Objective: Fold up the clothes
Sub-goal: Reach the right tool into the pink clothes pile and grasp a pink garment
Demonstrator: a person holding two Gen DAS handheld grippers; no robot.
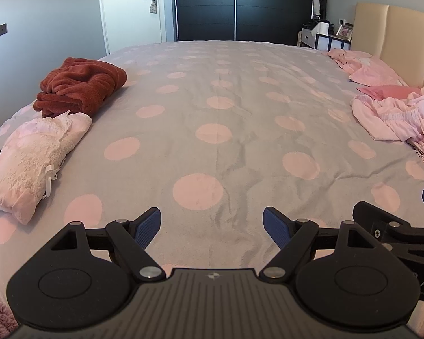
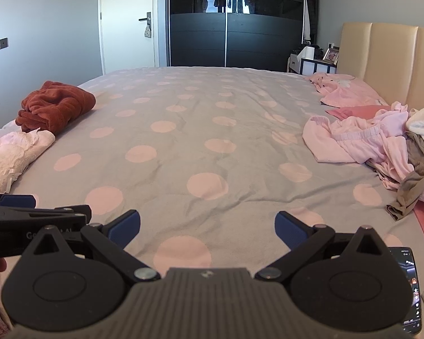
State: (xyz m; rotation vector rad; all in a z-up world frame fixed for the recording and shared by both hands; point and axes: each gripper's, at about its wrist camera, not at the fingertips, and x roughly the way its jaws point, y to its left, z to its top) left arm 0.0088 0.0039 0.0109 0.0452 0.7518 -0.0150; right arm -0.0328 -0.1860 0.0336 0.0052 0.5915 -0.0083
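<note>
I am looking across a bedroom at a wide bed [image 1: 212, 107] covered in grey fabric with pale pink dots; a black sliding wardrobe [image 1: 234, 5] stands at its far side, a white door [image 1: 132, 8] to the wardrobe's left, and a cream padded headboard [image 1: 395, 36] runs along the right.

My left gripper [image 1: 211, 227] hovers over bare cover with its two blue pads spread wide and nothing between them. My right gripper [image 2: 207, 227] hovers just beside it, its two blue pads also spread wide and empty. Each gripper's black frame shows at the edge of the other's view.

Going outward, two folded items lie on the left side of the bed: a pale pink lace garment [image 1: 34, 155] nearer me, and a rust-red fleece garment [image 1: 82, 86] touching it on the far side. On the right, near the headboard, I count one loose heap of unfolded clothes [image 2: 381, 147], mostly pink, with a white piece and an olive piece mixed in. Farther along sits one more crumpled pink garment [image 2: 342, 90], apart from the heap. A phone [image 2: 410, 285] with a lit screen lies by my right gripper's edge.
</note>
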